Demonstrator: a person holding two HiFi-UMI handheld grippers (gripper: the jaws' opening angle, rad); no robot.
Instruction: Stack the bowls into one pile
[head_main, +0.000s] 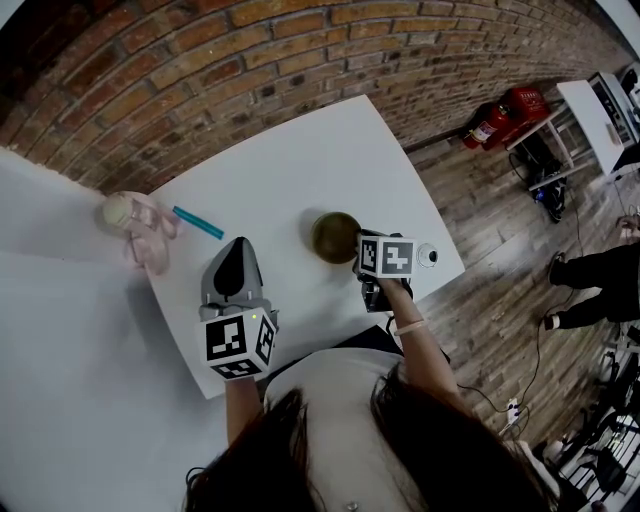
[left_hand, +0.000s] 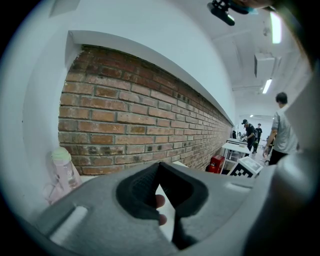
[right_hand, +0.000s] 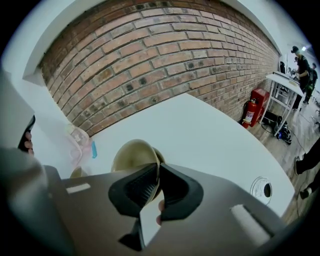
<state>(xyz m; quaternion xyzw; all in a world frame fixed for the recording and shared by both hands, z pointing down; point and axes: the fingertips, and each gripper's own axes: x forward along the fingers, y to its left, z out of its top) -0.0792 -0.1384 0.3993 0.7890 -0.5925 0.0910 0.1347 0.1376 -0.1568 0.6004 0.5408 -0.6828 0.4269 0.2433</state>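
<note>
My right gripper (right_hand: 156, 166) is pinched shut on the near rim of the brass-coloured bowl (right_hand: 131, 155). I judge the thin edge is the only part the jaws can hold. The bowl sits at centre frame in the head view, on the white table (head_main: 300, 160). My left gripper (left_hand: 159, 165) is closed on nothing, held lower left, out of the way.
</note>
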